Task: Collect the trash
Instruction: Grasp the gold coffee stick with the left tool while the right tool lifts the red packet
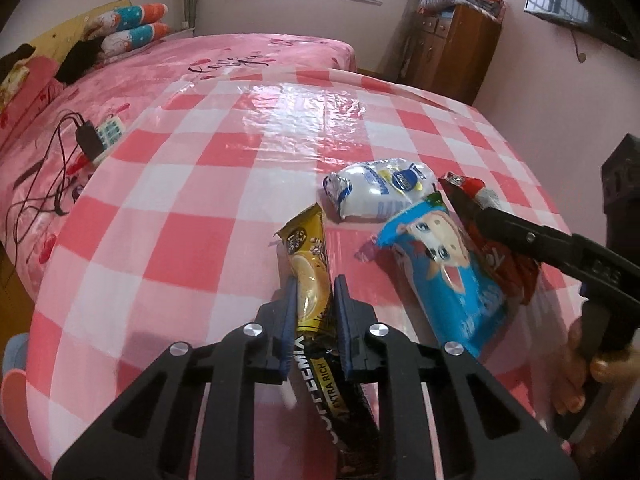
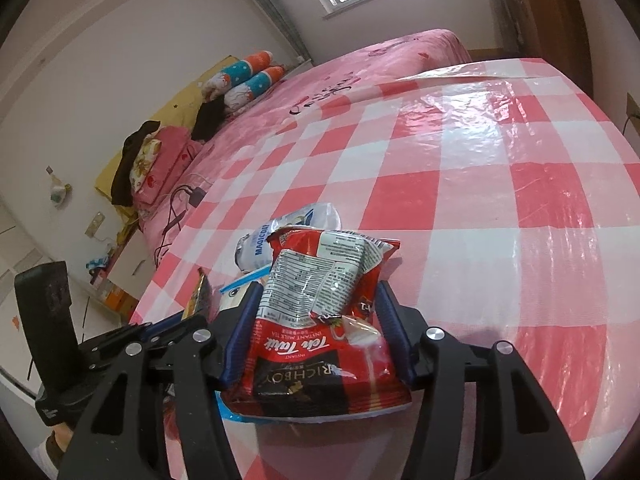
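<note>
My left gripper (image 1: 315, 292) is shut on a yellow and black coffee-mix sachet (image 1: 308, 248), its blue pads pinching the sachet's middle just above the checked table (image 1: 200, 220). To its right, my right gripper (image 1: 486, 216) reaches in from the side onto a red milk-tea packet (image 1: 472, 190). In the right wrist view the right gripper (image 2: 316, 298) is shut on that crumpled red packet (image 2: 320, 304), pads pressing both sides. A blue cartoon-cow packet (image 1: 440, 276) lies beside and partly under the red one. Just beyond them sits a white packet (image 1: 376, 196).
The table carries a pink and white checked cloth under glossy clear plastic (image 2: 500, 200). Beyond it is a pink bed (image 1: 240, 60) with pillows, a black charger and cables (image 1: 86, 138). A wooden cabinet (image 1: 452, 44) stands at the back right. A hand (image 1: 580, 364) holds the right gripper's handle.
</note>
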The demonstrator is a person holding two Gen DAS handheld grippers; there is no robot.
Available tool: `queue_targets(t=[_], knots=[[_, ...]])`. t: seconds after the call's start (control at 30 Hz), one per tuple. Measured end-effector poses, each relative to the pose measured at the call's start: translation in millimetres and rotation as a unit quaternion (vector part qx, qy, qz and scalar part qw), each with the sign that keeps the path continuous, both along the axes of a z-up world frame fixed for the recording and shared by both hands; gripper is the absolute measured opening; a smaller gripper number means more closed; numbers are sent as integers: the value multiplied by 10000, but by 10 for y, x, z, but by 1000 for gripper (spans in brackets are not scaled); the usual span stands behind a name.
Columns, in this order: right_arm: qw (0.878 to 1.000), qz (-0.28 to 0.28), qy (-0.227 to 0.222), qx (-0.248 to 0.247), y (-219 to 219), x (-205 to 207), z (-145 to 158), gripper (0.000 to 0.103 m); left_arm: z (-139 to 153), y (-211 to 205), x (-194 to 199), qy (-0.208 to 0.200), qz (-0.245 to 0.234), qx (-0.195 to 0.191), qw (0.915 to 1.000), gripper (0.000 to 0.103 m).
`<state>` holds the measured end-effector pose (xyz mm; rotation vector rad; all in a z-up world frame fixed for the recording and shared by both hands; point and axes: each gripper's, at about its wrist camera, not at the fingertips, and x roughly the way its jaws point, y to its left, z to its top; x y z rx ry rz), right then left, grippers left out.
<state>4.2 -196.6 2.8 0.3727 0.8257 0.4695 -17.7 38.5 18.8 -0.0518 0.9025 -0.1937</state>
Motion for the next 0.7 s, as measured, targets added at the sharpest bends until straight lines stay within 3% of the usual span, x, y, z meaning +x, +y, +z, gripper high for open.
queue_targets(t=[0.3, 0.7], knots=[[9998, -59, -189, 62, -83, -190, 48, 54, 73, 138, -260, -31, -96, -168, 9998, 19], [9992, -212, -262, -231, -32, -440, 86, 53, 119, 393, -542, -24, -149, -438, 9989, 19]])
